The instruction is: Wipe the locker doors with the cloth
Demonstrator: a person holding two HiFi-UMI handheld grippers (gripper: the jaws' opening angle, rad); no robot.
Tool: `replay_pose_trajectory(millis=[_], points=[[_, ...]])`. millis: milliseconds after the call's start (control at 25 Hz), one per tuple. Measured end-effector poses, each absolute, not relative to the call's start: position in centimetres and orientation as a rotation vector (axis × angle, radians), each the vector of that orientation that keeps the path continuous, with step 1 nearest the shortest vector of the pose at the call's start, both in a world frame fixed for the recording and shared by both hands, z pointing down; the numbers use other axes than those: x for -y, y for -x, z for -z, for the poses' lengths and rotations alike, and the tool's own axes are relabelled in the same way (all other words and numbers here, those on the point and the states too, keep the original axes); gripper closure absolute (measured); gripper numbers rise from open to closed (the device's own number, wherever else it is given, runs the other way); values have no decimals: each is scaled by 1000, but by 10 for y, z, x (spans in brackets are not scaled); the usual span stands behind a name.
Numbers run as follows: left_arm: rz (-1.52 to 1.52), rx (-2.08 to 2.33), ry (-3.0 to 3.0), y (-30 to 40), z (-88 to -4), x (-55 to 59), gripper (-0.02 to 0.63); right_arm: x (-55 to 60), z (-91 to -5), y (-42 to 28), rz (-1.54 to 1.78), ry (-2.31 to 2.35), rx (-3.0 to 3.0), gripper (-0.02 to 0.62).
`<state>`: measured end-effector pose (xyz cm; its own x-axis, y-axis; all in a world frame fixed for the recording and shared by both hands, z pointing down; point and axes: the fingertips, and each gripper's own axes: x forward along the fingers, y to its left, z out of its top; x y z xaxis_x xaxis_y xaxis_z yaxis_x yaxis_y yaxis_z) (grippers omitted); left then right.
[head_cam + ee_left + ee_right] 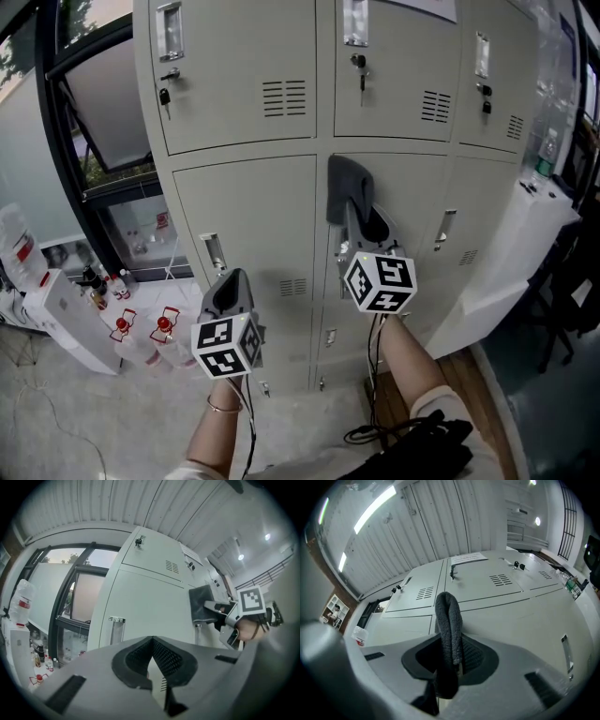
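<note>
Your right gripper (pixel 363 217) has its jaws pinching the cloth (pixel 343 184). The cloth appears to lie flat against the centre door (pixel 403 202), near its top-left corner, at 12 o'clock from the jaws. Your left gripper (pixel 231 284), at 8 o'clock, has its jaws pressed together on nothing. No door shows wipe marks, so I judge that most of the wiping is left to do.
</note>
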<state>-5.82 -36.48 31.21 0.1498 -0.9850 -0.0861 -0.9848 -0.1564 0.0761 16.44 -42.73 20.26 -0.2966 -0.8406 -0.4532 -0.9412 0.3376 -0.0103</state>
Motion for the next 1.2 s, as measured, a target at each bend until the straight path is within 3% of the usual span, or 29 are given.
replay_pose_trajectory(millis=[600,1200], points=[[175,2023,-2391,53,-313,372,603,438,-205,-223,-363,1696,-2132,520],[174,2019,-2387,56,-316,377,603,448,-207,-329,-278,1888,-1913,520]])
